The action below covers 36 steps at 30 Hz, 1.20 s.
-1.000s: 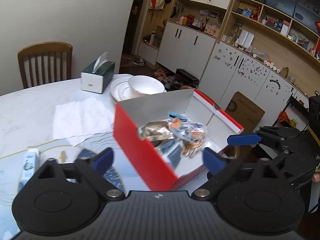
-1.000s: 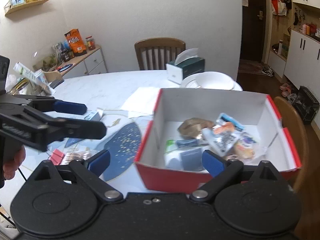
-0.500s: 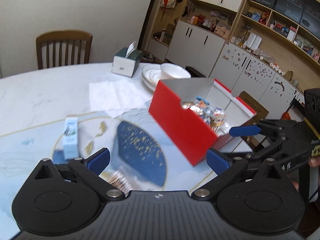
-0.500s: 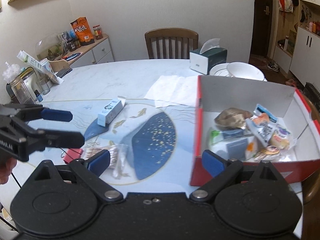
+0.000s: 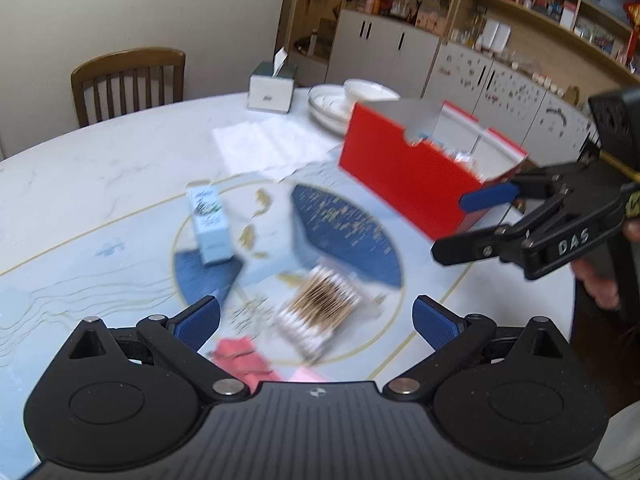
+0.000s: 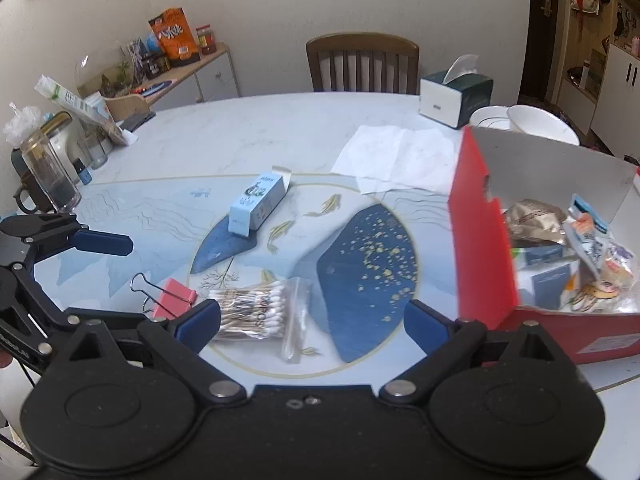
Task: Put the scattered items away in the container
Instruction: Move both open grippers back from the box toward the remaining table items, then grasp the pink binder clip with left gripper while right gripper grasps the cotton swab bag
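A red cardboard box (image 6: 480, 236) with several snack packets inside stands at the table's right; its red side (image 5: 404, 176) also shows in the left wrist view. On the table lie a light blue carton (image 6: 258, 202), a bag of cotton swabs (image 6: 256, 312) and a pink binder clip (image 6: 174, 296). The carton (image 5: 210, 224), swabs (image 5: 320, 308) and clip (image 5: 240, 360) appear blurred in the left wrist view. My left gripper (image 5: 316, 320) is open just above the swabs and clip. My right gripper (image 6: 312, 316) is open and empty, close over the swabs.
A tissue box (image 6: 456, 96), stacked white bowls and plates (image 6: 524, 124) and a sheet of white paper (image 6: 396, 156) sit behind the red box. A wooden chair (image 6: 362, 62) stands at the far edge. Glass jars (image 6: 48, 168) crowd the left side.
Both grippers have swung left, away from the red box, and now face the swabs, clip and carton on the table. Both stay open and empty.
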Available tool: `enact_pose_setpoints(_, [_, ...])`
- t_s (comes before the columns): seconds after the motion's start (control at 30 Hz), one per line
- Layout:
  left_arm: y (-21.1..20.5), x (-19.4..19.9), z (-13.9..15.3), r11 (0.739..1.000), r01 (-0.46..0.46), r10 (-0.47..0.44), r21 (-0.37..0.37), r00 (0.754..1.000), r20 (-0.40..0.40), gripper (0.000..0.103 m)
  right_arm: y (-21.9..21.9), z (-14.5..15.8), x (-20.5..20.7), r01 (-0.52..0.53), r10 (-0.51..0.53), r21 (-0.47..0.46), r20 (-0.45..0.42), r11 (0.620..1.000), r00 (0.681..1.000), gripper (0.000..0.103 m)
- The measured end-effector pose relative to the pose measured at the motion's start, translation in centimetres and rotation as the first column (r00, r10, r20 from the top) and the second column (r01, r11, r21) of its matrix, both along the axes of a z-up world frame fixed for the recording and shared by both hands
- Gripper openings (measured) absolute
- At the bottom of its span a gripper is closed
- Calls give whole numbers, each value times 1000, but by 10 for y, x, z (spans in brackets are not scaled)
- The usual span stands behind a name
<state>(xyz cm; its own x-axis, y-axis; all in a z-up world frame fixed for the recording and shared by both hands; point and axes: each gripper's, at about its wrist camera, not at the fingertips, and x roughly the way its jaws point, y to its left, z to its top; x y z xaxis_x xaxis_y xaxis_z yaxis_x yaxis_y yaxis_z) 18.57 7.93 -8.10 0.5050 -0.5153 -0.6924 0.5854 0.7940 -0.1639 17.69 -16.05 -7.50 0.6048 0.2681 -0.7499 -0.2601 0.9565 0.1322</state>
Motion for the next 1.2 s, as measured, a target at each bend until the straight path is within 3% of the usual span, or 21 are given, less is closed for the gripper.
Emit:
enact_pose_setpoints(0.3, [23,15,-28,998,45,-44,43,999,-27,103,29,-17,10,-22,21,-35,-39,999,999,98])
enact_pose_setpoints(0.5, [39,27,-42,994,106,-105,17,992,-67,103,47,-29,16,-47,42,-63,-67,997,997,98])
enact_pose_setpoints(0.87, [47,40,-60,978,207,-206,21,977,-45,103,69,-49,33,-32,24,-71,-118,997,993,98])
enact_pose_setpoints(1.2, [46,50,-73,970,239,-238,36,971,-33,102,78,-67,44,-21,5,-94,-161,995,987,98])
